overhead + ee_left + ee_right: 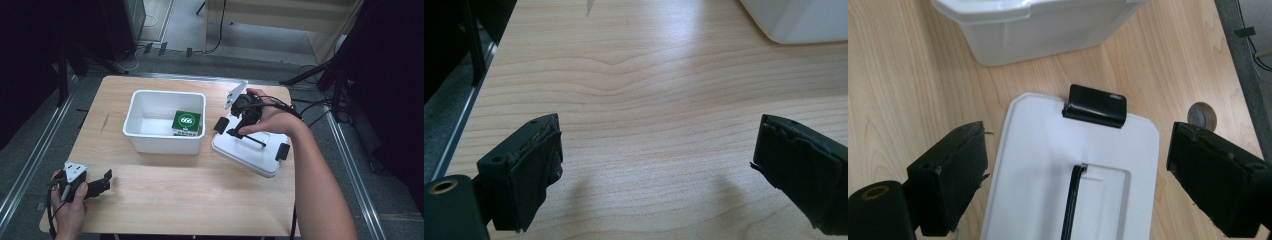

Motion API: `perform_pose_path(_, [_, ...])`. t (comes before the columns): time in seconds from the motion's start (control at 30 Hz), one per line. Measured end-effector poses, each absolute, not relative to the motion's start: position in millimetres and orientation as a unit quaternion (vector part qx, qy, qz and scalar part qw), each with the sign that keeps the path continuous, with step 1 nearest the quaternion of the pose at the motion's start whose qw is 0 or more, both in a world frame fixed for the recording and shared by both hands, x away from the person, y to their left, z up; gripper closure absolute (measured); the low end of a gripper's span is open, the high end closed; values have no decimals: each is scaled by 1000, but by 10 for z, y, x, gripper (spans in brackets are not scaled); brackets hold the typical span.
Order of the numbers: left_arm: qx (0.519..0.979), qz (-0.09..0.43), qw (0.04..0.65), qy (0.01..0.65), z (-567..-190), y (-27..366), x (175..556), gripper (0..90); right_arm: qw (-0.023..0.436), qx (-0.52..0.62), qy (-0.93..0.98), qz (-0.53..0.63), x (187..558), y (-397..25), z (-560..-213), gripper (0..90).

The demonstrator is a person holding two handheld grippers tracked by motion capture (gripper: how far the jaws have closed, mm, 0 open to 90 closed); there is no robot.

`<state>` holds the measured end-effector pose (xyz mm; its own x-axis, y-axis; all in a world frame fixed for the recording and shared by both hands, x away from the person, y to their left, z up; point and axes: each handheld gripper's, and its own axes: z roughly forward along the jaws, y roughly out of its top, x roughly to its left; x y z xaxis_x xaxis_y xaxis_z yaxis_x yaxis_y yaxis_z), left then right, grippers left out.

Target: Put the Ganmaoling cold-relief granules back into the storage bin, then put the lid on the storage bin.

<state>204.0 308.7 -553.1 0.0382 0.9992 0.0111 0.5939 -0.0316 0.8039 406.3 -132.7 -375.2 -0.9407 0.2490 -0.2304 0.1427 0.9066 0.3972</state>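
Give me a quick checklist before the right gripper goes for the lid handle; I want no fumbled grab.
1. Right gripper open: ok, jaws spread wide either side of the lid.
2. Handle between the jaws: ok, it runs up the middle of the right gripper view.
3. Jaws down at the handle: not ok, they hang above the lid.
4. Lid lying flat and free: ok, on the table beside the bin, both black clips visible.
5. Bin ready for the lid: cannot tell; a green box sits inside, its height against the rim unclear.
6. Left gripper out of the way: ok, open at the near left corner.
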Motion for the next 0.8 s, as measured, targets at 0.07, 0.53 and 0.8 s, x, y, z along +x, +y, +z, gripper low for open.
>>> perform_pose_path(0.07, [645, 316, 320, 617, -5531, 3087, 2040, 62, 139, 101, 967, 190, 4046, -1372, -3784, 98])
perform_pose_path(0.53, [644, 314, 322, 618, -5532, 3090, 2041, 62, 137, 112, 968, 180, 3946, -1592, -4001, 101])
perform_pose_path(0.8, [644, 316, 321, 618, -5533, 3087, 2042, 62, 147, 125, 966, 170, 3932, -1720, -4115, 158])
